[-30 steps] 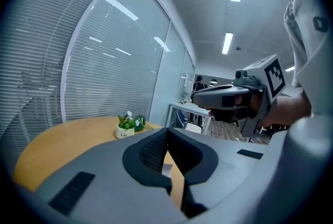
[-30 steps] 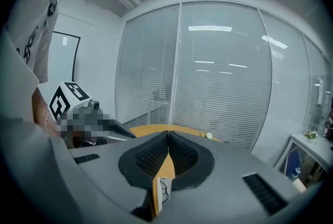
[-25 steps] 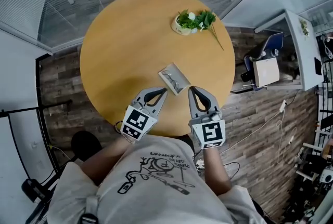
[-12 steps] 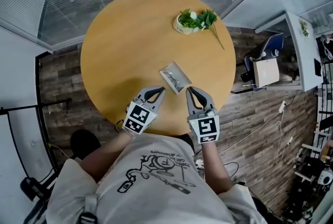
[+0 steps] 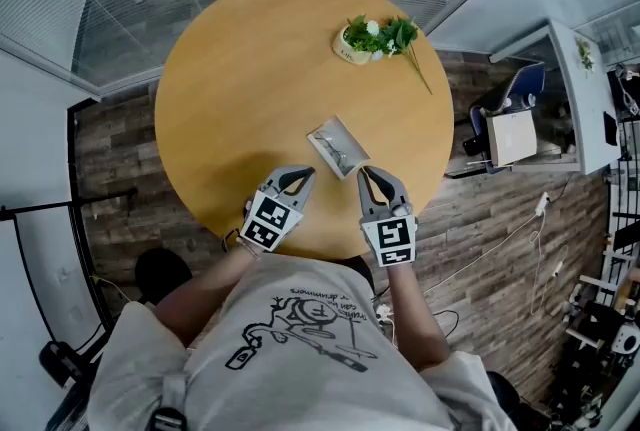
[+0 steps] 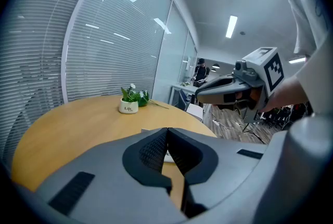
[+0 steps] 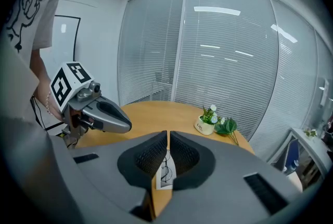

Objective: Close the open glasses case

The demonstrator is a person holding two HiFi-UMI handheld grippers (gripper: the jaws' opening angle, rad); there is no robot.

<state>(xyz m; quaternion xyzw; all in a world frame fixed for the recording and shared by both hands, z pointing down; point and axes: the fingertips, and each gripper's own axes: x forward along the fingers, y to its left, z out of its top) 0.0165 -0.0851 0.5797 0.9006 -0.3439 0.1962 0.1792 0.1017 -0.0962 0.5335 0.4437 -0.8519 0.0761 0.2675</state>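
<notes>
Fingers pressed together and empty on the left gripper (image 5: 308, 173), and likewise on the right gripper (image 5: 362, 173). Seen from overhead, both held low over the near edge of a round wooden table (image 5: 240, 89), tips pointing away from the person.

Just beyond the two tips and roughly between them, touching neither: an open glasses case (image 5: 337, 148). Pale, rectangular, apparently laid flat close to the table's near edge, a little right of centre, with a dark pair of spectacles showing inside. Well apart, near the far right edge: a small white pot of flowers (image 5: 370, 39).

Probably light, with a stiff shell and a hinged lid, and likely to skate on the smooth wood if shoved sideways. Best handled with closed tips: steady the base with one gripper, hook under the free long edge of the lid with the other, fold it over the hinge, then press down gently. Not clear from these views which half is the lid. Care needed so the spectacles are not pinched in the seam.
</notes>
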